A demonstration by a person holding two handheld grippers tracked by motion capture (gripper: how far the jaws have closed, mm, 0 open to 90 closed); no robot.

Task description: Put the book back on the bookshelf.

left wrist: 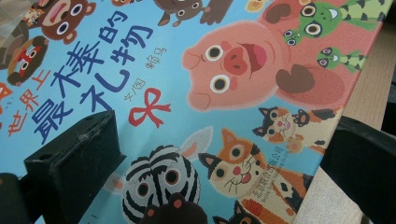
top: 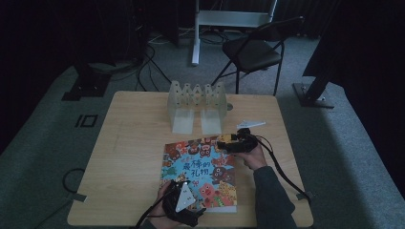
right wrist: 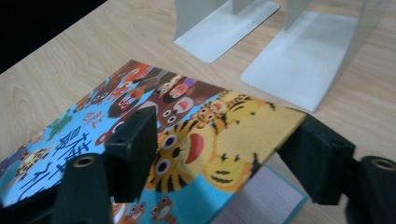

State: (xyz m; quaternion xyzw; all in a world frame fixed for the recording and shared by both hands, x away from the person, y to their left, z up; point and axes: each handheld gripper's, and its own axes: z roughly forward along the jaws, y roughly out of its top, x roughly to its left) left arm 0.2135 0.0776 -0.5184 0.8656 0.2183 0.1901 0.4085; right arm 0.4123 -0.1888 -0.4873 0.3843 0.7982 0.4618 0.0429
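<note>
Work in hand: opening the colourful hardback picture book with cartoon animals on a blue cover (top: 200, 174), which lies flat on the pale wood counter (top: 129, 152), just in front of the two white metal bookends (top: 197, 106).

Status, right tongs (right wrist: 219, 154): at the book's far right corner. Cover corner is raised off the pages; pale first page shows beneath it in the right gripper view. Jaws stand apart, one either side of the lifted corner. Actual contact w/ the cover can't be confirmed from these pics; no clamp evident.

Status, left tongs (left wrist: 219, 163): at the book's near edge, jaws wide apart, hovering over the cover approx. above the zebra and cat artwork. No grip on anything.

Step, as judged: early stage of opening, cover only just parted at one corner.

Next move calls for:
- Right tongs: secure the raised corner, then swing the cover up and over toward the spine side w/o creasing it.
- Left tongs: press down on the page block or lower edge to stop the book sliding on the counter.
</note>
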